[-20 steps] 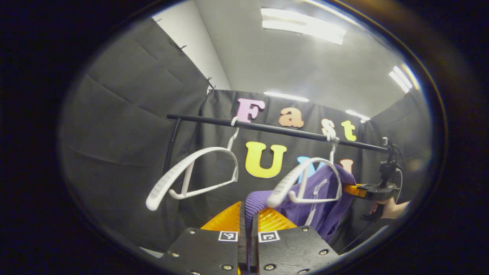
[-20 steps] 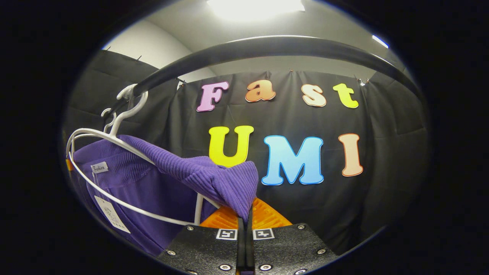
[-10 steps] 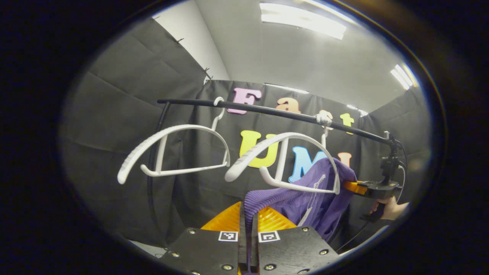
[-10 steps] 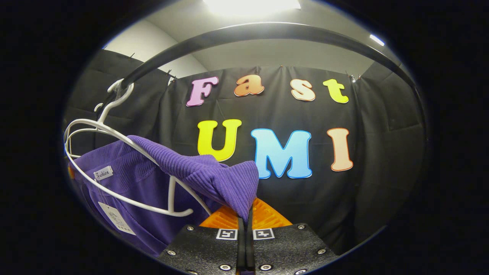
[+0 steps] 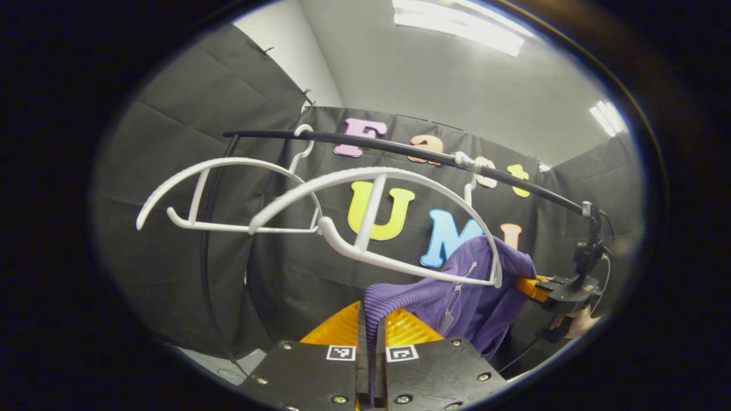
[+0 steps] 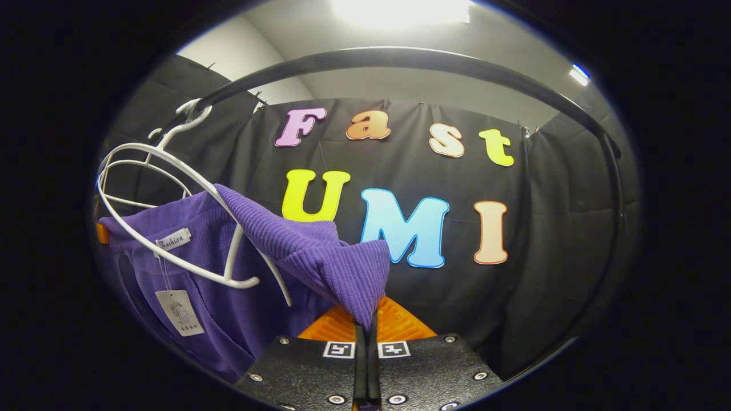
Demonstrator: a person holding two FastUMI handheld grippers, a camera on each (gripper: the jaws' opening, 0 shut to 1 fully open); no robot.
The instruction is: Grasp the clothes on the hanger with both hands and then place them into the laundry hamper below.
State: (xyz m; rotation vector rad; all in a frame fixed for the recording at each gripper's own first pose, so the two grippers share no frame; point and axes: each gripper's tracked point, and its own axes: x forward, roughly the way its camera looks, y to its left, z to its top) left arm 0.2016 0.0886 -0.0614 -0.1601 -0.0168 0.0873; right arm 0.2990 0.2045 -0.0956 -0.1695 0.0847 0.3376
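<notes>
Black-draped booth with rail (image 5: 400,149) above: both grippers, left (image 5: 370,342) and right (image 6: 365,337), clamped on purple garment (image 6: 320,262), seemingly half off white hanger (image 5: 365,228) ahead.

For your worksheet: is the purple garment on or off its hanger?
Partly off: the purple garment still drapes one arm of the white hanger.

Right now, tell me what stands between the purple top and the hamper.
The purple top is pinched by both grippers, left and right, but one shoulder is draped over the white hanger. That hanger is what stands in the way. The hamper's side can't be judged.
</notes>
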